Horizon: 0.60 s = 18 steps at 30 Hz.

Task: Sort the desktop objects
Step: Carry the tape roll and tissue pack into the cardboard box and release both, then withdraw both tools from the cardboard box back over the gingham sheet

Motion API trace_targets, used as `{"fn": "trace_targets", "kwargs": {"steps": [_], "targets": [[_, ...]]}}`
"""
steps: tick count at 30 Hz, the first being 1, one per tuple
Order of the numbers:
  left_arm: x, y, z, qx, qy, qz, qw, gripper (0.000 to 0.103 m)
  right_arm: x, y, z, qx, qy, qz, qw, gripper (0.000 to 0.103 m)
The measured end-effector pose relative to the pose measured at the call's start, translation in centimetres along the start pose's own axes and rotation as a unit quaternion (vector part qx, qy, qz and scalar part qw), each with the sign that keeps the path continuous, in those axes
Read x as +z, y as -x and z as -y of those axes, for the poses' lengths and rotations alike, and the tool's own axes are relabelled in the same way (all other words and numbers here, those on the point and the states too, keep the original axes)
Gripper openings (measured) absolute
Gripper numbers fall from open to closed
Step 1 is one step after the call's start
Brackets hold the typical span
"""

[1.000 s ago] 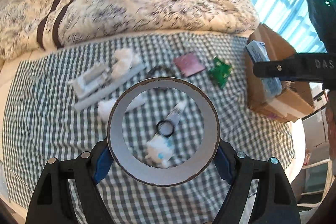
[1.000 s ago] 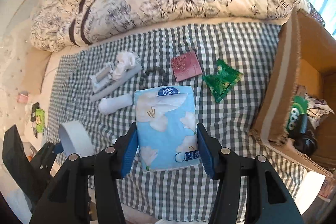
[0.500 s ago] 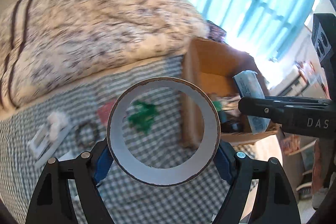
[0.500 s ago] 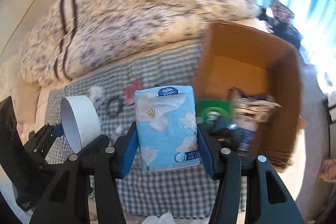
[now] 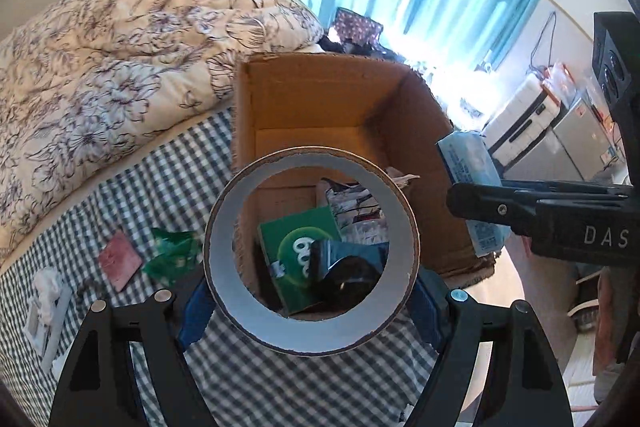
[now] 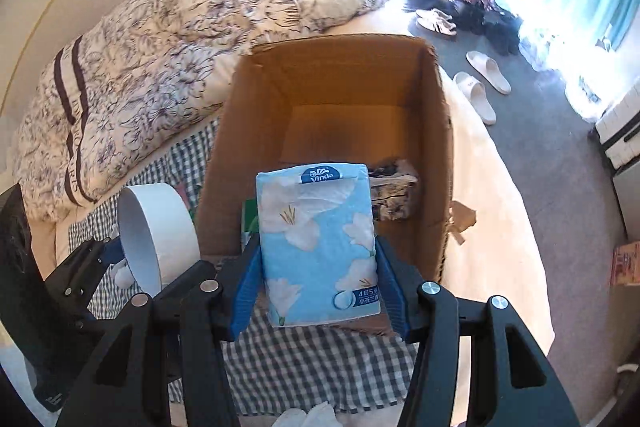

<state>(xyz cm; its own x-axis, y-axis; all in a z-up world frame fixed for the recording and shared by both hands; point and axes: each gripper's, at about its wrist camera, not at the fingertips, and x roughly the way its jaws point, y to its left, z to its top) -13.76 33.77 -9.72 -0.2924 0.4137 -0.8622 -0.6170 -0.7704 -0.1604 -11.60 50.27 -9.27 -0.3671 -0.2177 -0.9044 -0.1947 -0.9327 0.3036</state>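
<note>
Left gripper (image 5: 312, 297) clamps tape roll (image 5: 312, 253); right gripper (image 6: 318, 279) clamps tissue pack (image 6: 318, 243), hiding box (image 6: 332, 75) contents.

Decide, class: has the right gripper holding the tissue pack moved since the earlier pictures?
Yes. The right gripper, shut on the tissue pack, has swung from above the checked cloth to the cardboard box, now directly ahead.

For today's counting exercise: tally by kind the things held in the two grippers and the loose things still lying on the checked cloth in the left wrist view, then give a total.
Tape roll, in left gripper: 1
Tissue pack, in right gripper: 1
Green wrapper on cloth: 1
Red square card on cloth: 1
White clutter at the cloth's left edge: count unclear
Total: 4 clear items
</note>
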Motion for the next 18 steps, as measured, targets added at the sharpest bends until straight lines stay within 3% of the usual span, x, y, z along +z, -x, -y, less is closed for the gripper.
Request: {"fn": "trace_targets", "kwargs": {"steps": [3, 4, 6, 8, 18], "targets": [[0.6, -1.1, 0.5, -0.005, 0.001, -0.007, 1.0, 0.086, 0.6, -0.7, 0.9, 0.003, 0.002, -0.005, 1.0, 0.054], [0.8, -1.5, 0.6, -0.005, 0.003, -0.011, 0.9999, 0.093, 0.7, -0.9, 1.3, 0.004, 0.0, -0.006, 1.0, 0.055], [1.1, -2.2, 0.7, 0.001, 0.011, -0.018, 0.9998, 0.1, 1.1, -1.3, 1.8, 0.005, -0.003, -0.011, 1.0, 0.072], [1.2, -2.5, 0.9, 0.005, 0.013, -0.02, 0.9997, 0.1, 1.5, -1.5, 2.1, 0.004, -0.007, -0.012, 1.0, 0.077], [0.1, -1.7, -1.0, 0.029, 0.037, -0.022, 0.9986, 0.101, 1.8, -2.1, 2.1, 0.01, -0.008, -0.019, 1.0, 0.077]]}}
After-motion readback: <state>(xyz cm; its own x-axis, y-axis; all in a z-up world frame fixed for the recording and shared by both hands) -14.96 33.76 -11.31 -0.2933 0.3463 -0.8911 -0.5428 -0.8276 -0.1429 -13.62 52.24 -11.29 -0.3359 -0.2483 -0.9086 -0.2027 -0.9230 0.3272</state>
